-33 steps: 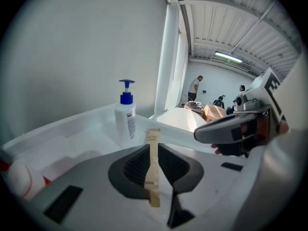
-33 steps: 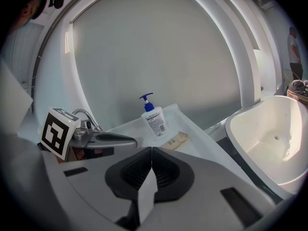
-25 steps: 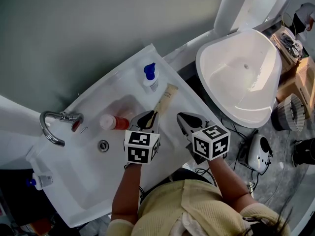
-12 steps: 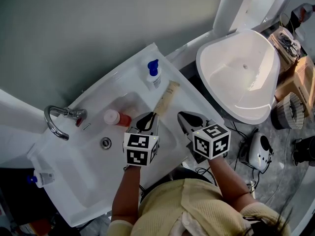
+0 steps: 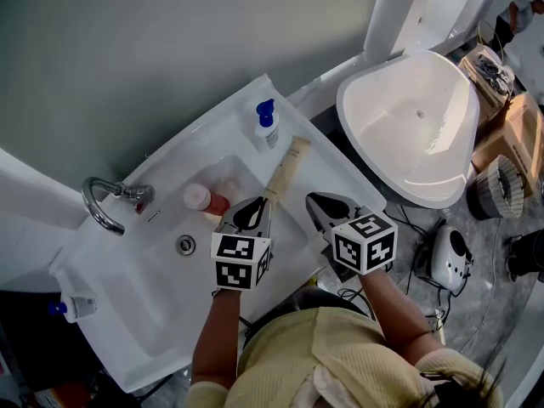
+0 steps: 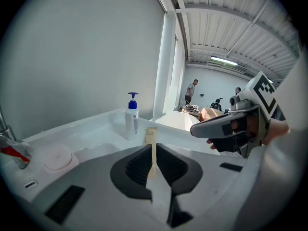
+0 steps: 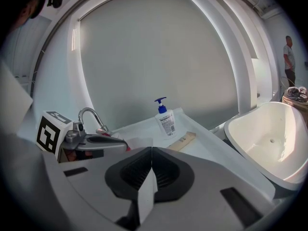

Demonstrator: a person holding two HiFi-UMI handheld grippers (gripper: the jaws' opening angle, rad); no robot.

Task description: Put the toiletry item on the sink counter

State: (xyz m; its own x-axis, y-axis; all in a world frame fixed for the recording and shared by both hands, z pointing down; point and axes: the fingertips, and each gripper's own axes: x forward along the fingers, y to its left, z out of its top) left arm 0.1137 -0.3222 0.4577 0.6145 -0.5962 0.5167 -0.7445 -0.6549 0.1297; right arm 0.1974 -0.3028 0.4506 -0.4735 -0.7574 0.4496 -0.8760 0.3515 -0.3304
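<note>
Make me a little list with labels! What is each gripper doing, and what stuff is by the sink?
Left gripper: shut on the beige tube, which points toward the pump bottle
Right gripper: shut, holding nothing
Pump bottle: white with a blue top, upright on the sink counter
Red bottle: lying on its side in the basin, white cap toward the faucet
Tube set down yet: cannot tell if its far end touches the counter
</note>
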